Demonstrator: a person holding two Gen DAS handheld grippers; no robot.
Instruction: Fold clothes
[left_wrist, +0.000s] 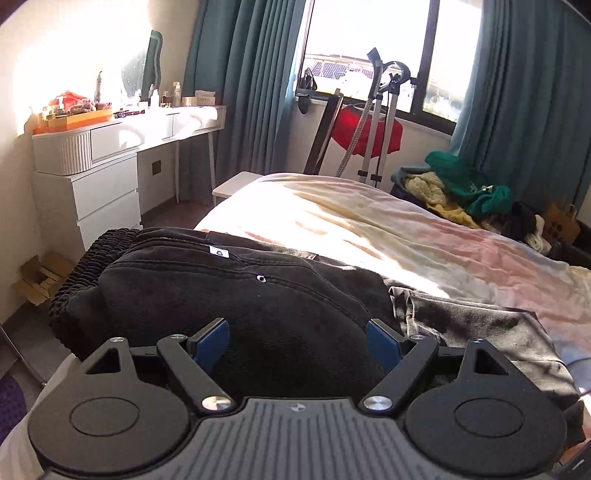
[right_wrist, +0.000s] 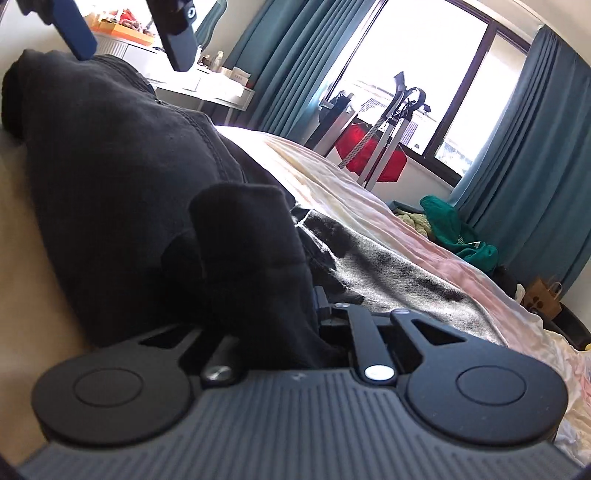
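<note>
The left gripper (left_wrist: 297, 341) is hovering just above the black trousers (left_wrist: 236, 295), its blue pads (left_wrist: 208, 341) standing wide apart with nothing between them. In the right wrist view the same tool is showing at the top left, hanging over the far end of the garment.

The right gripper (right_wrist: 295, 306) is sitting low on the bed, and a bunched fold of black cloth (right_wrist: 243, 236) is rising out of where its fingers should be. The fingertips are buried under that cloth, so I cannot tell whether they are pinching it or merely lying beneath it.

The trousers are lying in a heaped, partly doubled bundle at the near end of the bed (left_wrist: 369, 229), the ribbed waistband (left_wrist: 92, 266) hanging toward the left edge. A grey faded garment (left_wrist: 480, 332) is lying just beside them on the right, its edge touching or tucked under the black cloth.

My worry: if the right side is lifting, the thick cloth may be slipping out of a shallow bite, or dragging the grey piece along. The waistband, overhanging the edge, could be pulling the bundle off the mattress.
</note>
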